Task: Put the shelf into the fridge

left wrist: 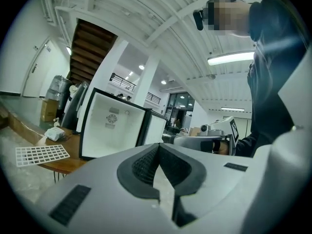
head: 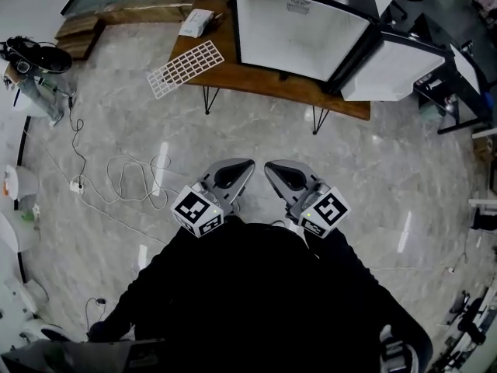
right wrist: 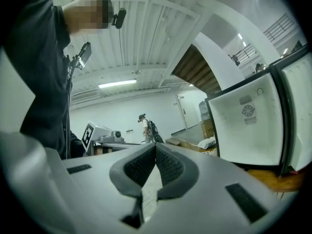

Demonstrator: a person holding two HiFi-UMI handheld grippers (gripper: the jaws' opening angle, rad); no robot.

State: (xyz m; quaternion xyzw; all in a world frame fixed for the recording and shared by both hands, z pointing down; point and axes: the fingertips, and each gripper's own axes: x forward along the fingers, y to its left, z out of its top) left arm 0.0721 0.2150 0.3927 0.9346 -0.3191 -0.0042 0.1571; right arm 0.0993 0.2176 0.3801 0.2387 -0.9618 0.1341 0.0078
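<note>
Here both the left tool (head: 242, 164) and right tool (head: 273, 167) are closed on nothing, well apart from the shelf (head: 185, 68), which overhangs the tabletop (head: 256, 80) edge beside the open fridge (head: 299, 33); a one-sided pinch could tip it floorward.

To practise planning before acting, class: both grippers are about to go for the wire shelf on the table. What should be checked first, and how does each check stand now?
1. Fridge open: ok, its white inside faces out.
2. Shelf free to take: ok, it lies flat on the table left of the fridge, with nothing on it.
3. Left gripper empty: ok, nothing between the jaws.
4. Right gripper empty: ok, likewise.
5. Jaws open for a grasp: not ok, both pairs are together.
6. Supports for the shelf inside the fridge: cannot tell.
</note>
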